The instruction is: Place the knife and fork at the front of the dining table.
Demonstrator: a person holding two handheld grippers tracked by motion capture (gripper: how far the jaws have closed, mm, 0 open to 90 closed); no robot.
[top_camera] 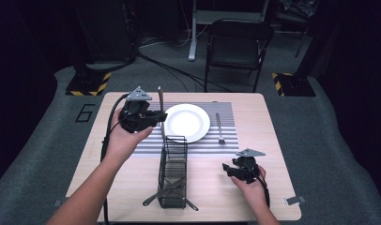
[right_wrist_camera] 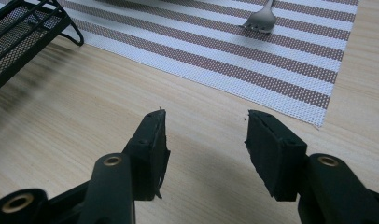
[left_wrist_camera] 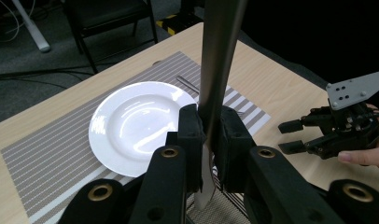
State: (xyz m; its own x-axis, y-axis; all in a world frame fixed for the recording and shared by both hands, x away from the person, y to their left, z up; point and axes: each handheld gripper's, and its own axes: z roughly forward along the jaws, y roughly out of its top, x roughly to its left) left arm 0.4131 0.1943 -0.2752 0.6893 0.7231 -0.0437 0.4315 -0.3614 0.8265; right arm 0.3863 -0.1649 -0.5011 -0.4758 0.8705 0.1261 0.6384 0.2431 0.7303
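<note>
My left gripper [top_camera: 158,118] is shut on a metal knife [top_camera: 160,99] and holds it upright beside the left rim of a white plate [top_camera: 186,123]. In the left gripper view the knife [left_wrist_camera: 216,65] rises between the jaws of the left gripper [left_wrist_camera: 207,140], above the plate [left_wrist_camera: 134,123]. A fork [top_camera: 219,127] lies on the striped placemat [top_camera: 226,112] right of the plate. My right gripper [top_camera: 227,169] hovers open over bare wood at the front right, also seen as the right gripper [right_wrist_camera: 206,140] with the fork's tines [right_wrist_camera: 261,21] far ahead.
A black wire basket [top_camera: 173,168] stands at the table's front middle, with cutlery [top_camera: 163,191] lying across its near end. Its corner [right_wrist_camera: 19,32] is left of my right gripper. A folding chair [top_camera: 238,44] stands behind the table.
</note>
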